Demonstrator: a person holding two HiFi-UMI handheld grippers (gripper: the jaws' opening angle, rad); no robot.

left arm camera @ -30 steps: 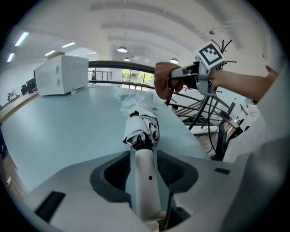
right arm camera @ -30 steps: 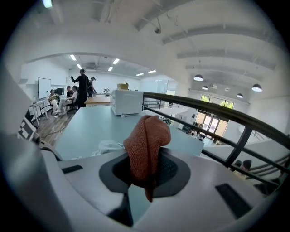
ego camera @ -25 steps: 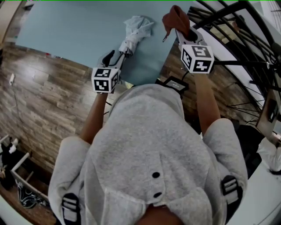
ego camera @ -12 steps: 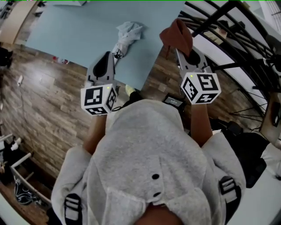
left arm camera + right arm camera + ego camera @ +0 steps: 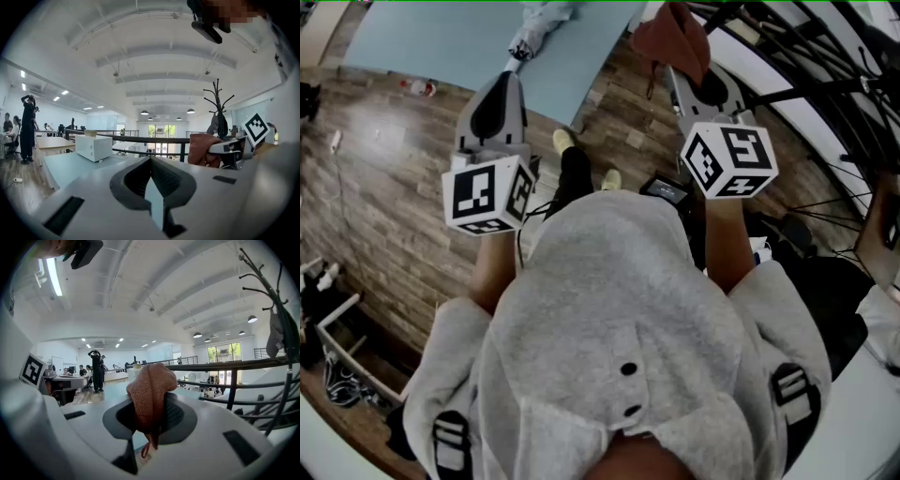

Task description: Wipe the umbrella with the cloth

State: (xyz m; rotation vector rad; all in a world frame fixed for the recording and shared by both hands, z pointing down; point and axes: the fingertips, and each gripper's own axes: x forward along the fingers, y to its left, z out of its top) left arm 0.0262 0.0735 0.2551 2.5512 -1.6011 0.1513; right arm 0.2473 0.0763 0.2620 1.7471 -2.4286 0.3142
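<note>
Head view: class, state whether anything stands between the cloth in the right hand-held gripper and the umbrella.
Nothing visible does. The cloth, held by the right hand-held gripper, is right of the umbrella. Only an edge of the blue table and wooden floor lie between. The shut, empty left hand-held gripper is below that line.

Your gripper views are bright, evenly lit by a ceiling strip light (image 5: 51,275) and far windows (image 5: 224,355), with heavy fisheye bending and dark corners.
</note>
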